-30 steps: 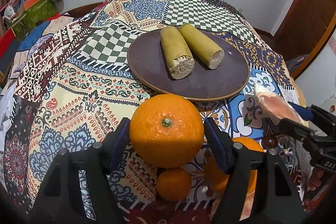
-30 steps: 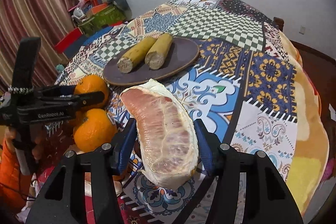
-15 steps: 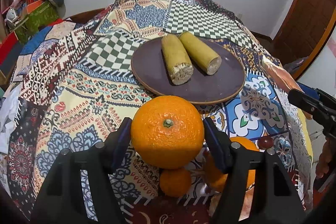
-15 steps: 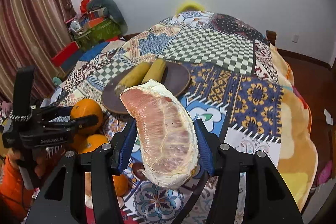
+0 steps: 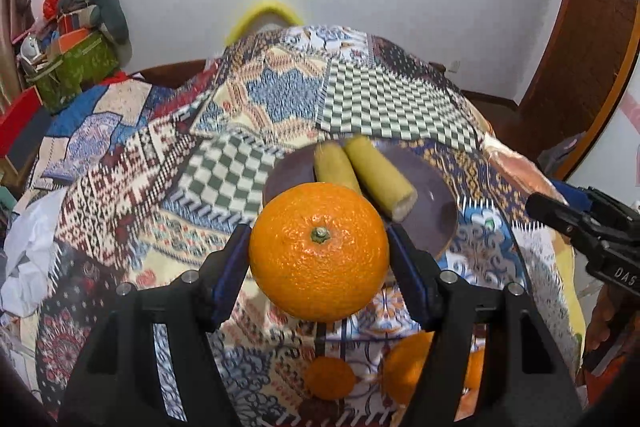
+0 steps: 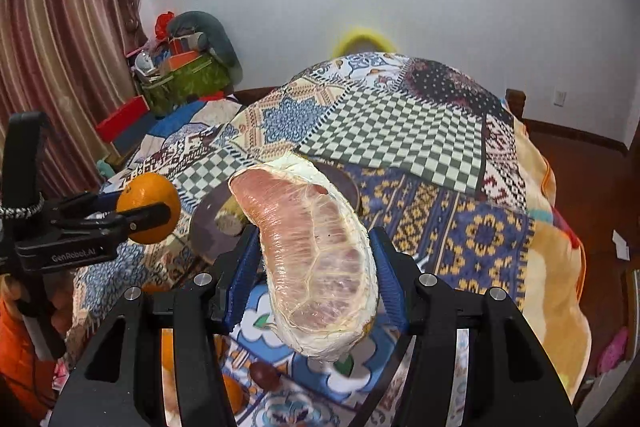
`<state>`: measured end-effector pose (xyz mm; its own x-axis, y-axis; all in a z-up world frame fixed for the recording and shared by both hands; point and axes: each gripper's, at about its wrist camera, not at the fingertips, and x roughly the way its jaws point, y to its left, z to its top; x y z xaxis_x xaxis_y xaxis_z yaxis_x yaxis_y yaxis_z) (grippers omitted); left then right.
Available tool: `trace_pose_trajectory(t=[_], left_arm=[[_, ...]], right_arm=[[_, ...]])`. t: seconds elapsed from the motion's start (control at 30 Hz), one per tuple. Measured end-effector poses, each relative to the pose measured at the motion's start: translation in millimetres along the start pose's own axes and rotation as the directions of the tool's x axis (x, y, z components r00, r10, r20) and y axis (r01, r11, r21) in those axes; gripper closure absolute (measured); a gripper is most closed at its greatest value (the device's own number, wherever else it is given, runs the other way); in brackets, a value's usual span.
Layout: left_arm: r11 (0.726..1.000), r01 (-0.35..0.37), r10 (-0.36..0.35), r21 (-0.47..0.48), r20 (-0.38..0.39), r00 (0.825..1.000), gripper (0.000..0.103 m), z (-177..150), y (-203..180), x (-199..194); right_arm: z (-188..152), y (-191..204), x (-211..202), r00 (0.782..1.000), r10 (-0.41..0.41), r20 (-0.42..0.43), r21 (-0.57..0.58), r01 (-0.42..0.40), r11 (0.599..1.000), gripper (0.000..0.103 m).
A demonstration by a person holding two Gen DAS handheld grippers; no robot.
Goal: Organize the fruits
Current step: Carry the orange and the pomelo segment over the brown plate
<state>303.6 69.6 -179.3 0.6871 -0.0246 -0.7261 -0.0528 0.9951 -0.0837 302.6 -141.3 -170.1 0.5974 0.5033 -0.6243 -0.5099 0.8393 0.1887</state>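
Observation:
My left gripper [image 5: 319, 255] is shut on a large orange [image 5: 319, 251] and holds it in the air in front of the dark round plate [image 5: 438, 215]. Two yellow-green corn pieces [image 5: 380, 181] lie on that plate. My right gripper [image 6: 314, 267] is shut on a peeled pomelo segment [image 6: 314, 259], raised above the table, with the plate [image 6: 206, 227] behind it. The left gripper with the orange [image 6: 148, 207] shows at the left of the right wrist view. More oranges [image 5: 330, 377] lie on the cloth below.
A patchwork cloth [image 5: 280, 99] covers the table. A small dark round fruit [image 6: 264, 375] lies on it near the oranges. A green bag with clutter [image 6: 184, 83] stands at the back left, a wooden door [image 5: 592, 47] at the right.
Both grippers have risen with their fruit. The plate and the table now sit lower and farther off in both views.

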Motion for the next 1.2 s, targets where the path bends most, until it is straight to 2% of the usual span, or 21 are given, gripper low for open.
trace_pose_trajectory(t=[0.13,0.3,0.57,1.0,1.2], left_arm=[[1.0,-0.016,0.016,-0.006,0.027,1.0,0.036,13,4,5],[0.998,-0.046,0.046,-0.032,0.013,0.999,0.036,29,15,24],[0.997,-0.062,0.061,-0.041,-0.025,0.998,0.036,33,24,51],[0.999,-0.039,0.035,-0.031,-0.118,0.992,0.036,31,20,94],[1.0,-0.028,0.026,-0.01,-0.138,0.99,0.036,26,11,106]], right_arm=[[10,-2,7,1.0,-0.003,0.013,-0.002,0.003,1.0,0.052],[23,-3,15,1.0,-0.005,0.03,-0.012,0.006,1.0,0.052],[36,-3,34,0.999,-0.025,0.029,-0.034,0.026,0.999,0.052],[39,-7,87,0.995,-0.051,-0.085,-0.044,0.048,0.998,0.052],[40,-8,103,0.99,-0.048,-0.129,-0.047,0.042,0.998,0.052]])
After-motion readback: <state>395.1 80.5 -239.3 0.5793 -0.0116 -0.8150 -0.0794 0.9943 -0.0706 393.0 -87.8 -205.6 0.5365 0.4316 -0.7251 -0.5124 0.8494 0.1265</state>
